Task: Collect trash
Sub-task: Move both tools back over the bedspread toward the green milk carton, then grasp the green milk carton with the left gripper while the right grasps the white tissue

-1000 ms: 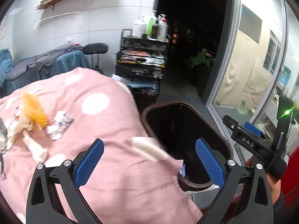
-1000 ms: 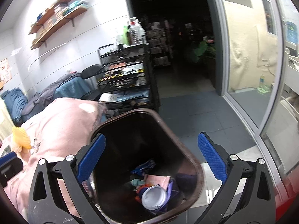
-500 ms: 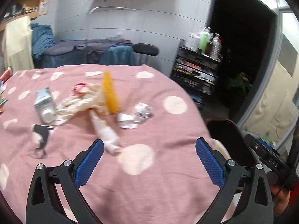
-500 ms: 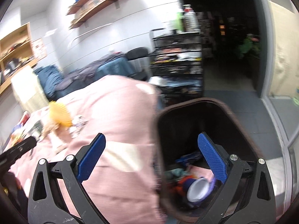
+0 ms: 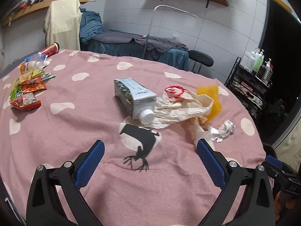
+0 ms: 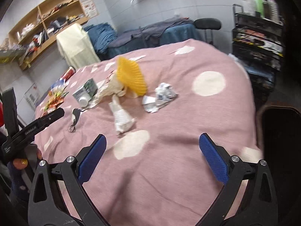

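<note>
Left wrist view: I see my left gripper wide, empty, short of the carton; right gripper likewise wide, the crumpled paper beside that carton.

A matt pink cloth with pale spots and a flat black bird print covers the table. The carton looks like coated card with a slight sheen, capped in smooth white plastic. The cream paper bag is creased and dull; the yellow ridged piece looks like plastic. The crumpled wrapper glints like foil, and the snack packets are glossy. Both grippers' blue pads are textured on black matt plastic.
</note>
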Motion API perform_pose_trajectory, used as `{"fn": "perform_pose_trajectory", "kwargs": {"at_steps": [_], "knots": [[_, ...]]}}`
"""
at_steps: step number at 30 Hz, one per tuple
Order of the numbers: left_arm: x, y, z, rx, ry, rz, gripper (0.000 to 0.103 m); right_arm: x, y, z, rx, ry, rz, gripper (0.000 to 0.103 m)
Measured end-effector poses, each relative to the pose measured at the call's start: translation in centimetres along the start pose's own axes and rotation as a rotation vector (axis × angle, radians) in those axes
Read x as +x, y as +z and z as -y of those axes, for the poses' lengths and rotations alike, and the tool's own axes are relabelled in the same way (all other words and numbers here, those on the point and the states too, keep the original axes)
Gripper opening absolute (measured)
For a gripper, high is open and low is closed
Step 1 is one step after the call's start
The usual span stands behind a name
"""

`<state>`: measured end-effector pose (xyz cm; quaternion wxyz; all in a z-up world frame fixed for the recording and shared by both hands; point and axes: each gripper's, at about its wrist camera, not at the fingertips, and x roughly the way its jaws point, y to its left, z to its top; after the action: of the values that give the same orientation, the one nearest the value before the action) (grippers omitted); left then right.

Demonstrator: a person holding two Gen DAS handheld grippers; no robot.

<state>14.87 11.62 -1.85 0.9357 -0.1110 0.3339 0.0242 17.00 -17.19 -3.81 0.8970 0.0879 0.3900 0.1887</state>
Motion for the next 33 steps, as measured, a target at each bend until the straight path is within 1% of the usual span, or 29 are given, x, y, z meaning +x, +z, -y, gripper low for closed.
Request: {"fn": "perform_pose_trajectory", "kwargs": {"at_steps": [3,5,7,12,14,16,18,19,21,23,26,31,33], "knots": [[0.4,0.5,-1.5,-0.026,0.006,-0.012,0.097,2.0,0.7,-2.2,-0.045,0.003,-0.052,0.097],[0.8,0.7,-2.1,-0.038,0.004,-0.021,0.097,3.8,1.5,-3.1,-0.057,0.028,-0.098,0.095],[1.3,1.0,-2.4,-0.040,-0.001,-0.031,0.097,5.1,1.9,-3.6,-0.070,0.046,-0.134,0.092],[2.4,1.9,-2.9,-0.051,-0.019,-0.048,0.097,9.0,2.7,-5.5,-0.129,0.024,-0.220,0.077],[3.0,2.4,-2.9,-0.058,-0.034,-0.060,0.097,10.2,2.8,-6.3,-0.164,0.004,-0.254,0.074],[3.5,3.0,-2.8,-0.052,-0.039,-0.064,0.097,11.2,2.6,-6.7,-0.186,-0.006,-0.288,0.063],[4.1,3.7,-2.7,-0.045,-0.033,-0.069,0.097,12.1,2.2,-6.9,-0.202,-0.018,-0.320,0.037],[4.5,4.0,-2.7,-0.041,-0.030,-0.077,0.097,12.2,2.1,-6.8,-0.200,-0.021,-0.325,0.032],[5.4,4.9,-2.6,-0.044,-0.024,-0.101,0.097,11.9,2.2,-6.4,-0.184,-0.004,-0.302,0.028],[6.5,5.7,-2.6,-0.056,-0.023,-0.128,0.097,11.1,2.2,-6.0,-0.163,0.010,-0.261,0.026],[8.7,7.0,-2.4,-0.067,-0.006,-0.197,0.097,10.2,2.2,-5.8,-0.147,0.027,-0.195,0.025],[12.4,8.3,-2.3,-0.056,0.074,-0.288,0.097,8.7,2.3,-5.9,-0.157,0.004,-0.108,0.025],[13.2,8.4,-2.6,-0.068,0.098,-0.305,0.095,8.3,2.4,-5.7,-0.146,-0.009,-0.083,0.025]]}}
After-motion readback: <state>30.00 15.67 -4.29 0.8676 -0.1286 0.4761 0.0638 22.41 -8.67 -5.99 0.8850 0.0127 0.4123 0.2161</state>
